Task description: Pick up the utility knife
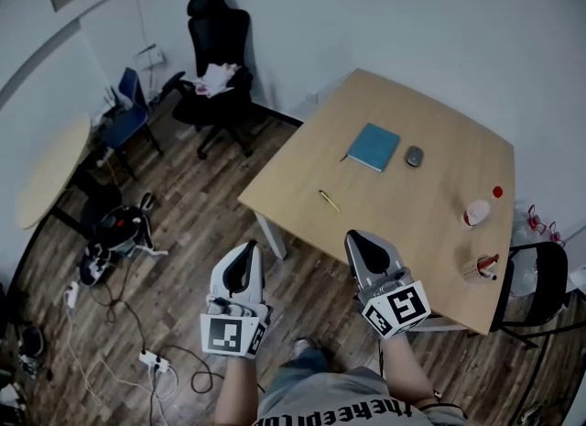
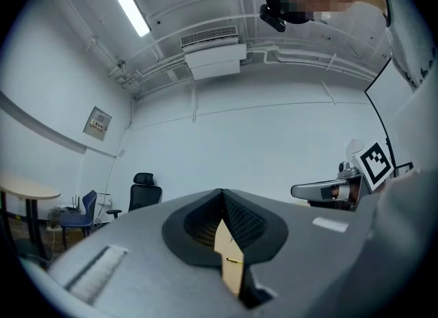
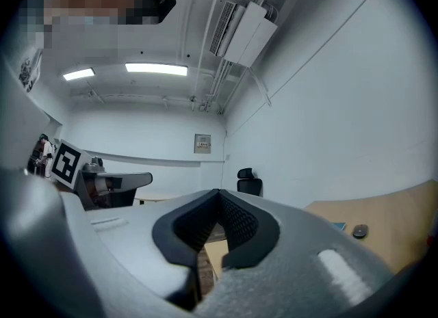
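Observation:
The utility knife (image 1: 329,201) is a slim yellow thing lying on the light wooden table (image 1: 430,113) near its front left corner. Both grippers hover short of the table's near edge, pointing towards it. My left gripper (image 1: 247,248) is over the floor, to the left of and below the knife, its jaws closed with nothing in them. My right gripper (image 1: 357,236) is at the table's edge just right of the knife, also shut and empty. In the left gripper view the knife (image 2: 235,260) shows through the slit below the closed tips (image 2: 222,191). The right gripper view shows its closed tips (image 3: 220,192).
On the table lie a blue notebook (image 1: 374,147), a dark mouse (image 1: 414,156), a white bottle with a red cap (image 1: 476,213) and a cup (image 1: 480,268). A black office chair (image 1: 218,44), a blue chair (image 1: 128,108), a round table (image 1: 50,172) and floor cables (image 1: 151,360) stand left.

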Demonstrator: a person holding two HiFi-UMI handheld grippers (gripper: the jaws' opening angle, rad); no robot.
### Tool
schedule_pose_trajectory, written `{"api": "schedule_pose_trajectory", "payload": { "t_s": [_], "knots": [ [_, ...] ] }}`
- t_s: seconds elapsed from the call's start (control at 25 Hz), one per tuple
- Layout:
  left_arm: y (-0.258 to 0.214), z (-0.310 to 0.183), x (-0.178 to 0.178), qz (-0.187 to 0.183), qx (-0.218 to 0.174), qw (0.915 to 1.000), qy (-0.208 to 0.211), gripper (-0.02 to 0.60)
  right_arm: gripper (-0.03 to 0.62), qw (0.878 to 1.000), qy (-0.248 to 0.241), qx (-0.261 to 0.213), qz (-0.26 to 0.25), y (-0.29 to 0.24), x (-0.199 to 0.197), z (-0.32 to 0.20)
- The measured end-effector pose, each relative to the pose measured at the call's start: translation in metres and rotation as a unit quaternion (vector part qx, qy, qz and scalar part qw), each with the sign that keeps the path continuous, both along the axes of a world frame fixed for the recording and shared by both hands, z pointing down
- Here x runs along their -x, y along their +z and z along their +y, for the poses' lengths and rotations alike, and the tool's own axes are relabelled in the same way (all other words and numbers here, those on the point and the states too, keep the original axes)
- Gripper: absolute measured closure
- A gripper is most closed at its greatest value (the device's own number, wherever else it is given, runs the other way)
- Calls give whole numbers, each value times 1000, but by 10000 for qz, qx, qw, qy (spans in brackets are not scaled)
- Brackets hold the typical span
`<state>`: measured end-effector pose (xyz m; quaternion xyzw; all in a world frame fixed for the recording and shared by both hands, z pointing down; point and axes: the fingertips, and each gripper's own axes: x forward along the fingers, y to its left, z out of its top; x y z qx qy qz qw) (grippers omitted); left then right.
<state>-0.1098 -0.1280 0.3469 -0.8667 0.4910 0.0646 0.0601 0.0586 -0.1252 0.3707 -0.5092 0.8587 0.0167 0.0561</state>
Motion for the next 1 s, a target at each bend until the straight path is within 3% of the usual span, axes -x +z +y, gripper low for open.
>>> {"api": "schedule_pose_trajectory", "payload": {
  "t_s": [0.64, 1.0],
  "knots": [
    [18, -32, 15, 9, 152, 9996, 241, 566, 592, 9990, 328, 274, 144, 16, 7, -24],
    [16, -49, 16, -2, 165, 9998, 107, 566, 592, 9973, 207, 617, 344, 28, 4, -61]
  ]
}}
